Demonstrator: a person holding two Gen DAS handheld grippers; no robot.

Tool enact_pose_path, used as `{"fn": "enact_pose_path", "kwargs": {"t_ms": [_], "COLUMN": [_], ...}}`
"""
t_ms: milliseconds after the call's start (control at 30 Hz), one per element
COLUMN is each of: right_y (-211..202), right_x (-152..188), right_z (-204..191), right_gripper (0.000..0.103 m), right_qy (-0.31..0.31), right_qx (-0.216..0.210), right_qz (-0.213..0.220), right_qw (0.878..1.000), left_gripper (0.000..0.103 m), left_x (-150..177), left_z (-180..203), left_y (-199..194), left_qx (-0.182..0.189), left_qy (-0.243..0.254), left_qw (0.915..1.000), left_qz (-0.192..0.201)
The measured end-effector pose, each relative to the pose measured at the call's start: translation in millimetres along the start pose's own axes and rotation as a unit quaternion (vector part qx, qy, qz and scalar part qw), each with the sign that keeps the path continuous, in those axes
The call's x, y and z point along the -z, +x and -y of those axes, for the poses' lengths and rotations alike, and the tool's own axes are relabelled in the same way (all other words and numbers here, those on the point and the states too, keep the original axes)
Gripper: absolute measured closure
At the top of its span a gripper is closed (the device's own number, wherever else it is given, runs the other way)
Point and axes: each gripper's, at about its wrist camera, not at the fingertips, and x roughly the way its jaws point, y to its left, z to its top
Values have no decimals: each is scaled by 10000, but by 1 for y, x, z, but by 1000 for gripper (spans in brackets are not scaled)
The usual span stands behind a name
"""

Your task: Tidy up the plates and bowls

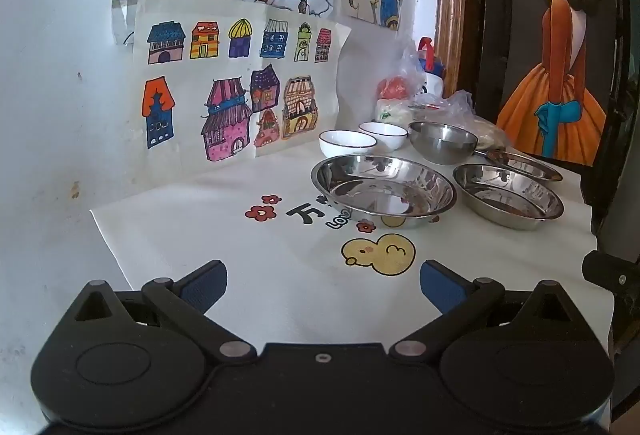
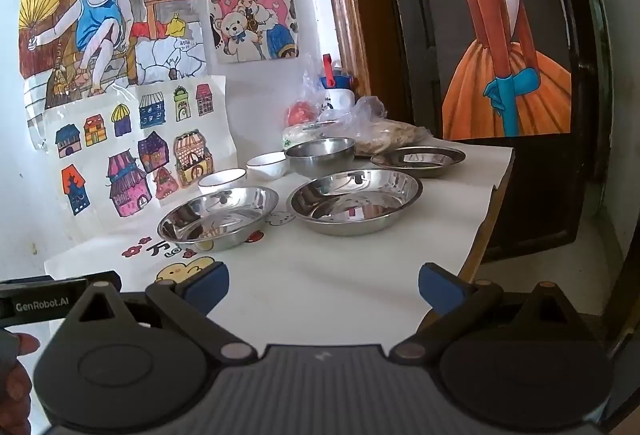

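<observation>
left tongs wide open, empty, right tongs likewise

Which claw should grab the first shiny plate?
Probably the left claw: open, with the nearest steel plate just ahead. The right claw, also open, faces the middle plate.

A white cloth covers the table, printed with a yellow gourd, small red flowers and black characters; on the white wall at the far left hangs a sheet of coloured house drawings; above it a drawing of a laughing child with a yellow fan; to its right a drawing of a curly-haired child hugging a teddy bear; at the far end of the table lie clear plastic bags of food beside a white bottle with a blue and red cap; on the dark door at far right hangs a painting of a girl in an orange dress.
</observation>
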Motion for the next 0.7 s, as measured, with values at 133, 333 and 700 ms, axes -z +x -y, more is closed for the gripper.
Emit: {"fn": "enact_pose_path", "kwargs": {"t_ms": [133, 333, 700], "right_y": [0, 1, 0], "right_x": [0, 0, 1], "right_z": [-2, -2, -4], "right_gripper": [0, 0, 0], "right_qy": [-35, -31, -26], "right_qx": [12, -7, -14], "right_qz": [7, 4, 22], "right_qw": [10000, 10000, 10000], "left_gripper": [1, 1, 1], "left_x": [1, 2, 1], "left_z": [-1, -1, -1], "left_y": [1, 1, 2], "left_qx": [-12, -23, -33], "left_qy": [-28, -30, -42], "left_qw": [10000, 10000, 10000], "left_qz": [-21, -16, -46]}}
